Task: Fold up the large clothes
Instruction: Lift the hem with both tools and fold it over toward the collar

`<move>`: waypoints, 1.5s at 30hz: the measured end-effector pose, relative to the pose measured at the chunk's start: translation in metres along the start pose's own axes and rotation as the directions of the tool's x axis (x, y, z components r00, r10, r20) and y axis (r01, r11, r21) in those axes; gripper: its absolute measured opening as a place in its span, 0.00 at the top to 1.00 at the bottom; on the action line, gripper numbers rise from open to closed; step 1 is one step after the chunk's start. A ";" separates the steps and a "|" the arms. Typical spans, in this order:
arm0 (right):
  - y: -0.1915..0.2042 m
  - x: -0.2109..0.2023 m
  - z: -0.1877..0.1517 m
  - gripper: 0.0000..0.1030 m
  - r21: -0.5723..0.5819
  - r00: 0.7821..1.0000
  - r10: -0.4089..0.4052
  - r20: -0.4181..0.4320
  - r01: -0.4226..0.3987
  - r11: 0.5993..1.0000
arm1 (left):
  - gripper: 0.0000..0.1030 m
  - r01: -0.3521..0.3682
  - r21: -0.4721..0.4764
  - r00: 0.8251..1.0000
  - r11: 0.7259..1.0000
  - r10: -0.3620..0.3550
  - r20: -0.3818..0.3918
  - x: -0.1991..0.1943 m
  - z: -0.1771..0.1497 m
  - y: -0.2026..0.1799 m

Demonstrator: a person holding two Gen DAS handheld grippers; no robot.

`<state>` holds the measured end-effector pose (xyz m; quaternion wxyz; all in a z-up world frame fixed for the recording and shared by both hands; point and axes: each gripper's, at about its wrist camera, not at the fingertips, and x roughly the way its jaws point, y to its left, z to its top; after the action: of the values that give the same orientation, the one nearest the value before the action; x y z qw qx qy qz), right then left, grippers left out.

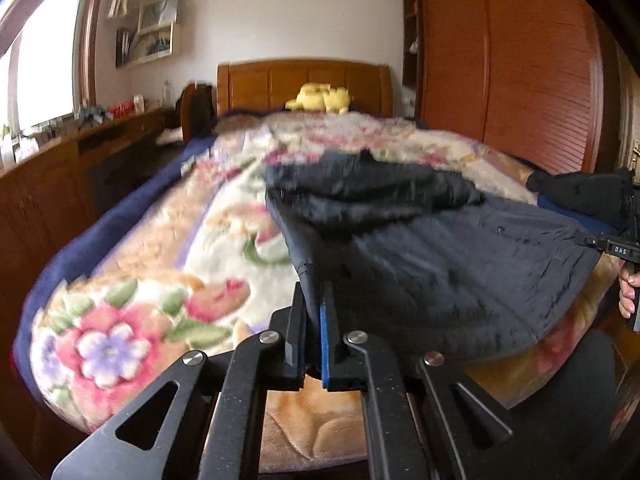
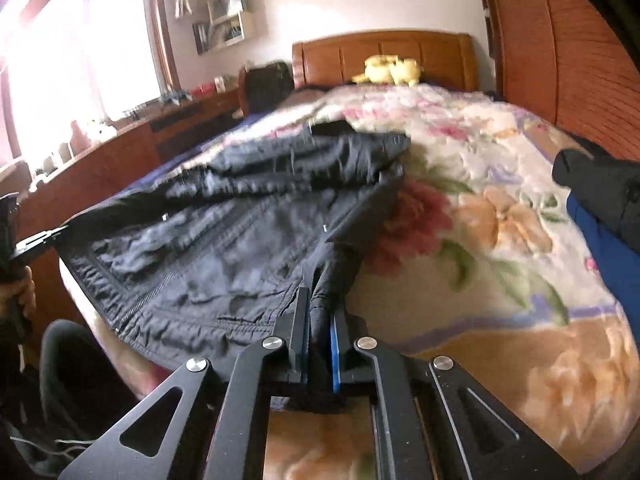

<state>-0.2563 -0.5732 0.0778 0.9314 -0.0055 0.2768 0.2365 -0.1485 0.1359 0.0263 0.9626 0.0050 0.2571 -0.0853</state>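
Note:
A dark navy jacket (image 1: pixel 460 256) lies across the foot of the bed on a floral blanket (image 1: pixel 168 264). Its sleeves are folded over its upper part. My left gripper (image 1: pixel 314 300) is shut on the jacket's left bottom corner and holds the hem lifted. My right gripper (image 2: pixel 320 304) is shut on the jacket's (image 2: pixel 224 248) right bottom corner. The right gripper also shows at the right edge of the left wrist view (image 1: pixel 620 248). The left gripper shows at the left edge of the right wrist view (image 2: pixel 36 244). The hem hangs stretched between the two grippers.
A wooden headboard (image 1: pixel 304 84) with a yellow plush toy (image 1: pixel 320 98) stands at the far end. A wooden desk (image 1: pixel 60 168) runs along the left under a window. A wardrobe (image 1: pixel 508 64) stands on the right. Dark and blue clothes (image 2: pixel 604 208) lie at the bed's right edge.

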 end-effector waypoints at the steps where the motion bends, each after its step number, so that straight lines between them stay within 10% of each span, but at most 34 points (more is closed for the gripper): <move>1: 0.002 -0.009 0.002 0.94 -0.001 1.000 0.005 0.016 -0.005 1.000 | 0.95 0.007 0.003 1.000 1.000 -0.007 0.017 -0.010 0.005 -0.002; 19: 0.020 -0.150 0.036 0.94 -0.136 0.955 0.019 0.295 0.022 0.990 | 0.95 -0.001 0.084 0.949 0.996 -0.026 0.315 -0.128 0.090 -0.017; 45: -0.055 0.132 0.189 0.94 -0.074 0.983 -0.152 0.100 0.159 0.984 | 0.95 -0.153 0.045 0.985 0.987 0.148 0.085 0.209 0.181 0.053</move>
<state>-0.0379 -0.5370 0.1625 0.9580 -0.0539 0.2216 0.1740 0.1284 0.1442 0.0777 0.9755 0.0455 0.2144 -0.0189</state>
